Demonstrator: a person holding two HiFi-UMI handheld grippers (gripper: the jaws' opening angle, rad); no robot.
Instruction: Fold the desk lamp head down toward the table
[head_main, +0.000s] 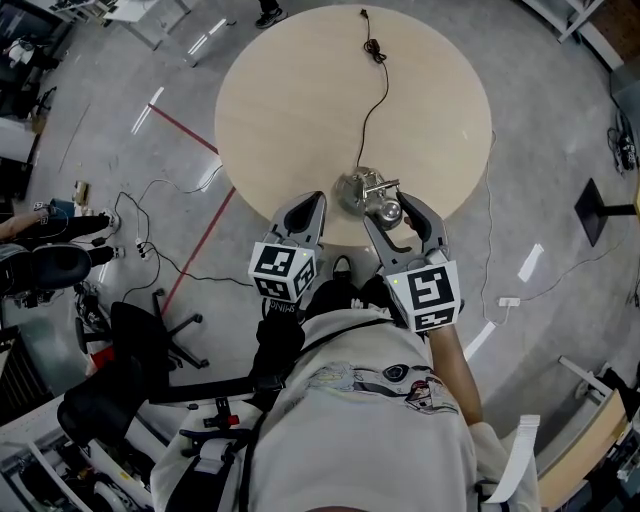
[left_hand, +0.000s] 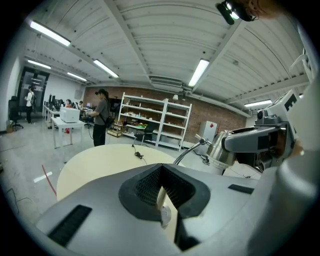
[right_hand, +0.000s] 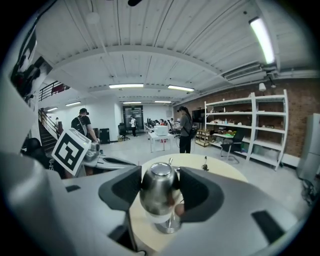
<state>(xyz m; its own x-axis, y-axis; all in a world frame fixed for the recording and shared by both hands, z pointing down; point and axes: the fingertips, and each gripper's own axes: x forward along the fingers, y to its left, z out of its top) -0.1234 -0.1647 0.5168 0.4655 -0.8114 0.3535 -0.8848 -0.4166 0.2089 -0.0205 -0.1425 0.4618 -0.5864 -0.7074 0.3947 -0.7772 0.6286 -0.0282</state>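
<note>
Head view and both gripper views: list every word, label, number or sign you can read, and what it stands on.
No text is readable.
Left gripper: its cube bears a square marker, no letters; small print under it is too blurred.
Right gripper: the same kind of marker only.
Shirt: printed picture, wording too small.
White cabinet: red sign, too small.
Lamp head: no print.

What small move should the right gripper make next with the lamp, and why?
Probably tip the lamp head slowly down toward the table. The right gripper has its jaws pressed on both sides of the head, and the head sits raised above the base, so the grip looks ready and the fold is not yet done.
</note>
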